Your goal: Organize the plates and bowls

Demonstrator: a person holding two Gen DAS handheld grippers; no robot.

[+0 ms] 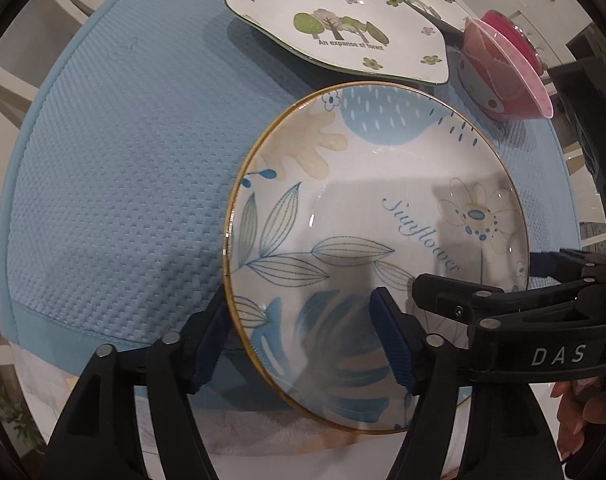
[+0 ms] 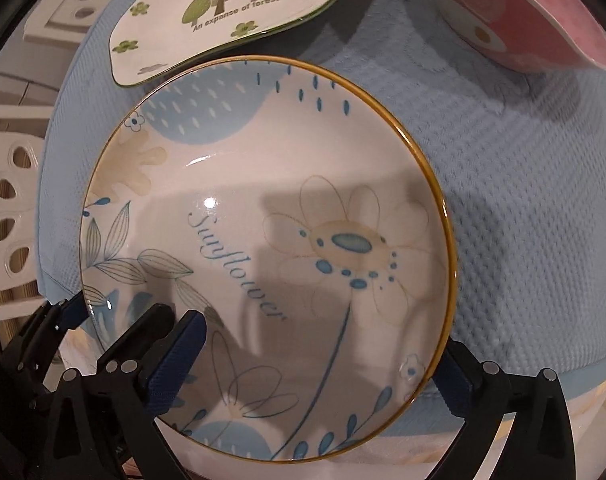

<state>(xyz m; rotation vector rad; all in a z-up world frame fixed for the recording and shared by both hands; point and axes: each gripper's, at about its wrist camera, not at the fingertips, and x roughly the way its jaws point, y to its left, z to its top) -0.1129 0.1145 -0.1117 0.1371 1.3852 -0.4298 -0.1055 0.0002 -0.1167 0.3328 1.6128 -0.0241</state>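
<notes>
White round ceramic plate, gold-rimmed, blue leaves, "Sunflower" lettering, lies on a blue mat; both grippers straddle its rim, released.

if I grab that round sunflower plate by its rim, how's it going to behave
The sunflower plate looks like glazed ceramic, so probably rigid and breakable if dropped. Its glossy highlights suggest a slick surface, so a pinch on the gold rim may slip. It lies on the textured blue mat, which likely resists sliding.
</notes>
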